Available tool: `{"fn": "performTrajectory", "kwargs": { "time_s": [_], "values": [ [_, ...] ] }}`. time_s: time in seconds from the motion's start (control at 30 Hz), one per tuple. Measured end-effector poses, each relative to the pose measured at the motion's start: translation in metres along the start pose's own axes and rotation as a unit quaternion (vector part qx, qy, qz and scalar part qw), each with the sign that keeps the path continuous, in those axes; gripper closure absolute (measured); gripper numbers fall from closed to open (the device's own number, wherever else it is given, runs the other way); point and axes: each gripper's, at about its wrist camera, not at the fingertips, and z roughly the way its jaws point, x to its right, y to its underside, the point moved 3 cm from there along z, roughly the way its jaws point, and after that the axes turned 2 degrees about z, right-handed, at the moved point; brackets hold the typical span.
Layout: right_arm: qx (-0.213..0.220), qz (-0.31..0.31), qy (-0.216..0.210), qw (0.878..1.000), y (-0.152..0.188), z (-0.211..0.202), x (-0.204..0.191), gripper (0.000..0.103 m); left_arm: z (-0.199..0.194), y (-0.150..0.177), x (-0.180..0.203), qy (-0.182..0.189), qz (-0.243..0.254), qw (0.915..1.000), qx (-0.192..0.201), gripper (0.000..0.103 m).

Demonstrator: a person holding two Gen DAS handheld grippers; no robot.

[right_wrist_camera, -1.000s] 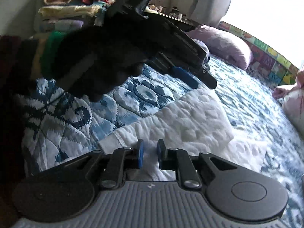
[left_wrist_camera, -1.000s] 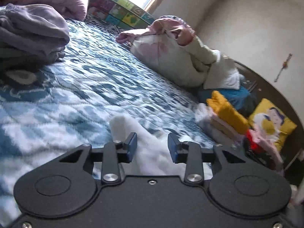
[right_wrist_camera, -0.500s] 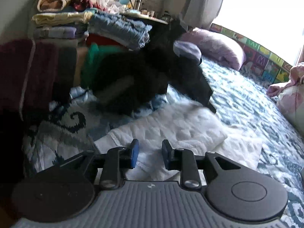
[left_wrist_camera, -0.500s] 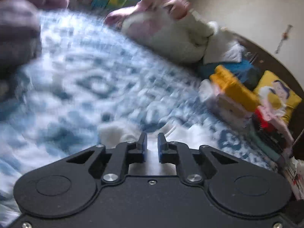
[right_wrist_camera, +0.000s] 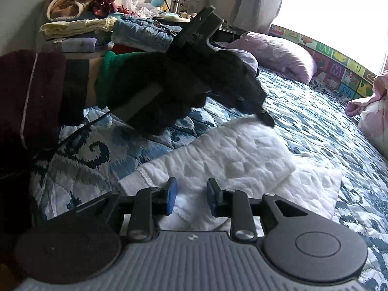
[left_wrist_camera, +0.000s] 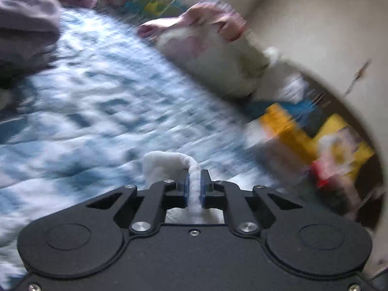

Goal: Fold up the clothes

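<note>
We hold the left gripper (left_wrist_camera: pixel 194 189) pinched on a thin ridge of the white quilted garment (right_wrist_camera: pixel 232 152), its jaws having just been closing onto that fold; in the right wrist view this gripper (right_wrist_camera: pixel 265 118) sits at the garment's far corner. The garment lies partly folded on the blue patterned bedspread (right_wrist_camera: pixel 315 126), one layer doubled over another.

Working from left to right, we see the first risk at that far corner. The pinch takes only a narrow bunch of cloth, so we judge it could slip free if we pull sharply, or catch a single layer and drag the fold askew. Near the middle, the doubled layer could slide off the one beneath if the corner is lifted unevenly. On the right, our right gripper (right_wrist_camera: pixel 190 197) hangs with its jaws parted over the near edge, touching nothing we can confirm; with that edge unpinned, the whole garment may travel across the bedspread.

Counted: two grippers, one white garment, one bedspread, one lilac pillow (right_wrist_camera: pixel 274 53), one stack of folded clothes (right_wrist_camera: pixel 97 31) at the far left.
</note>
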Motion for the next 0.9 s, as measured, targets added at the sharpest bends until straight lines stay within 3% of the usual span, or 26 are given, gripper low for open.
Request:
{"fn": "performTrajectory", "kwargs": {
  "time_s": [0.1,0.3,0.7,0.9],
  "values": [
    [0.001,-0.001,0.0,1.0,0.0,0.001,-0.001,0.074,0.009,0.007,-0.015,-0.042,-0.007,0.9988,-0.025,0.097],
    [0.006,-0.018,0.002,1.0,-0.007,0.0,-0.006,0.074,0.02,0.013,-0.027,-0.073,-0.036,0.9954,-0.051,0.093],
    [-0.05,0.008,-0.051,0.997,0.004,0.005,0.007,0.073,0.007,0.011,-0.049,-0.07,-0.124,0.9897,-0.015,0.093],
    [-0.064,0.002,-0.055,0.996,0.002,-0.002,0.01,0.074,0.008,0.011,-0.048,-0.07,-0.123,0.9898,-0.019,0.092]
  ]
}}
